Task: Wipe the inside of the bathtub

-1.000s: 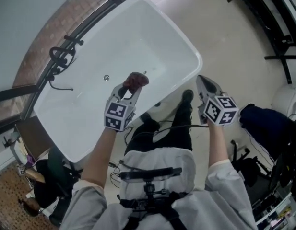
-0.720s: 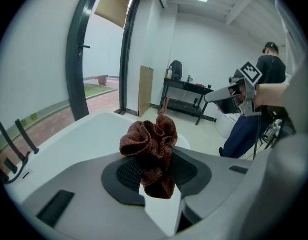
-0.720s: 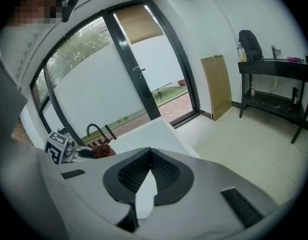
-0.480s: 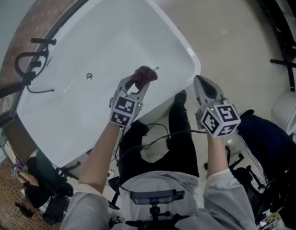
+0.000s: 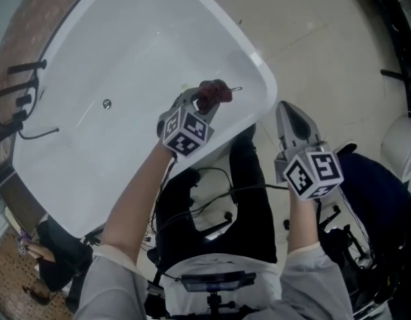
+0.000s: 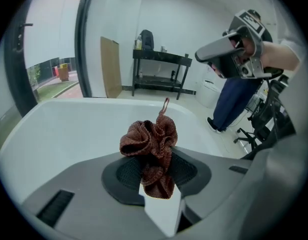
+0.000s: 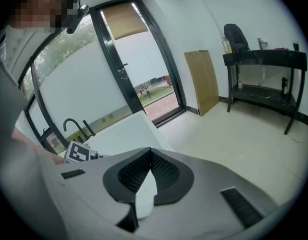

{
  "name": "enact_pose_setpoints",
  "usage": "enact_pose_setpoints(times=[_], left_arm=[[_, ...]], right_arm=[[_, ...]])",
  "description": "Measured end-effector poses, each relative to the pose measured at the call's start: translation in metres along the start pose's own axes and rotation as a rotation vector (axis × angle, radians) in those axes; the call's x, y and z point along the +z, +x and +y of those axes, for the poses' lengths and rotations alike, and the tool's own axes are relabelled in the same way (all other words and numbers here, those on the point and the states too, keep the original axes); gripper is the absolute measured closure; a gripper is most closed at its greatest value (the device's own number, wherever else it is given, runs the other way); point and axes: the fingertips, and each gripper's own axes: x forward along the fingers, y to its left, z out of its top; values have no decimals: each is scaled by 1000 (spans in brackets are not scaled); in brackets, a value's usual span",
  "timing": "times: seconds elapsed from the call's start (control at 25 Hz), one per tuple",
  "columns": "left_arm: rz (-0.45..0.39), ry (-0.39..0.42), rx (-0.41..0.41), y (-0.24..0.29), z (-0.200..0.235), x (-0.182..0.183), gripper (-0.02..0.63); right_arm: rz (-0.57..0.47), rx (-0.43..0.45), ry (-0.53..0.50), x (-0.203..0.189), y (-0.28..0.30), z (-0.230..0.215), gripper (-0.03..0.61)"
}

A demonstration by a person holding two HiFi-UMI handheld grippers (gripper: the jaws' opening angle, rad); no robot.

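Note:
A white bathtub point(image 5: 135, 25) fills the upper left of the head view, with its drain point(image 5: 106, 103) on the tub floor. My left gripper point(image 5: 204, 103) hovers over the tub's near end, shut on a crumpled dark red cloth point(image 5: 214, 92). In the left gripper view that cloth point(image 6: 151, 148) bunches up between the jaws, a small loop sticking up from it, with the tub wall point(image 6: 59, 129) behind. My right gripper point(image 5: 288, 120) is outside the tub, above the floor to its right; its jaws meet with nothing between them point(image 7: 150, 155).
A black faucet point(image 5: 15, 99) stands at the tub's far left rim beside a dark window frame. The person's dark trousers and shoe point(image 5: 245, 142) are just below the tub. A black shelf point(image 7: 266, 71) and a board point(image 7: 203, 81) lean by the far wall.
The left gripper with the cloth has moved right and slightly farther over the tub's near end. The view has shifted, so the tub sits higher and more to the left.

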Motion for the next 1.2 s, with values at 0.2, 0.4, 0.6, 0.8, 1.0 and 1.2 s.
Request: enact_pose_setpoints(times=[0.2,0.4,0.6,0.8,1.0,1.2], left_arm=[[63,135,-74,44,-13,-3,482],[123,199,-169,81,-31,-4,483],[151,256,-236,95,-43,-11,485],[172,235,-245,107,-46,-11,489],[168,128,-207,113,-41,-8,491],[163,38,-141,121,-26,-17,491]], right_arm=[[9,-10,22,-10,10,-16,568],[13,-18,27,-12,14,-35,568],[19,-27,29,-19,18,-38,568],[16,-20,36,-19,24,-41,568],[9,-32,29,-20,30,-42,568],[3,-33,31,-20,32,-37,568]])
